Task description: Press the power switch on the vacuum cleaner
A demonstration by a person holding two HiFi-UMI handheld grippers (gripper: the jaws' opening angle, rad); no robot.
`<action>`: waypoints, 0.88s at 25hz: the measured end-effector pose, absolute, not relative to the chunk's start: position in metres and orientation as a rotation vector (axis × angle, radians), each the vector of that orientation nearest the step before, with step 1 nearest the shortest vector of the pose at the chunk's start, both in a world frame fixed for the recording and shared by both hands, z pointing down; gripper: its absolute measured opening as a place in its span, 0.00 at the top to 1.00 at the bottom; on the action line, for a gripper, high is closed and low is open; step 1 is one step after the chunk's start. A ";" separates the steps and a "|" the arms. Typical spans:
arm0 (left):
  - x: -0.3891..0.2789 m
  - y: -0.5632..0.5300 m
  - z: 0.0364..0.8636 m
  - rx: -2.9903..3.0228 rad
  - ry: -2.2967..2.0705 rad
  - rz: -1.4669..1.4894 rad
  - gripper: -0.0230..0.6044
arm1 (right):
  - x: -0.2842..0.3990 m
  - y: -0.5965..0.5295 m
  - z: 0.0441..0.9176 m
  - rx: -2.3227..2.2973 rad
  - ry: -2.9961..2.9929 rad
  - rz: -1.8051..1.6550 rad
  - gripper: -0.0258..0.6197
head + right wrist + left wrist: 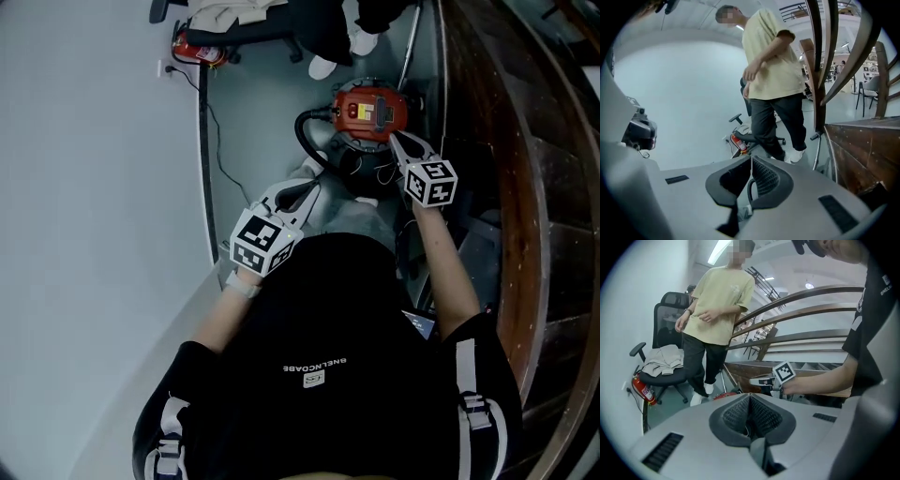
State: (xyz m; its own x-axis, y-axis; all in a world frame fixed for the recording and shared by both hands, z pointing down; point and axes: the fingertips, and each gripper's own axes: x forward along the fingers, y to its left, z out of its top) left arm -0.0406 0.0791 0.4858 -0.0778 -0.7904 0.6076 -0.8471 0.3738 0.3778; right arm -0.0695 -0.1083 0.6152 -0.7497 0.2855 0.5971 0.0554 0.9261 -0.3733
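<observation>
The vacuum cleaner (368, 112) stands on the floor ahead of me, a round canister with a red top, a pale panel on it and a black hose (309, 145) curling off its left side. My right gripper (392, 136) hovers just at the canister's near right edge, jaws shut on nothing; whether it touches the lid is unclear. My left gripper (314, 185) hangs lower left near the hose, shut and empty too. In the left gripper view a red sliver of the vacuum cleaner (724, 394) shows past the shut left gripper (750, 395), with the right gripper (753, 380) beyond. The right gripper (751, 158) shows shut.
A person in a beige shirt (719, 305) stands just behind the vacuum. An office chair (665, 369) with clothes on it and a red fire extinguisher (643, 389) stand by the wall on the left. A wooden stair railing (506, 187) runs along the right. A cable (220, 159) trails over the floor.
</observation>
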 end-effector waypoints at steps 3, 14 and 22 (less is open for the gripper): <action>-0.036 0.085 0.498 1.382 -1.870 0.098 0.94 | -0.079 -0.106 0.657 -0.277 -2.335 0.406 0.91; -0.043 0.098 0.541 1.294 -1.820 0.104 0.94 | -0.126 -0.087 0.788 -0.342 -2.155 0.324 0.91; -0.043 0.121 0.579 1.222 -1.795 0.091 0.94 | -0.141 -0.071 0.872 -0.324 -2.058 0.306 0.91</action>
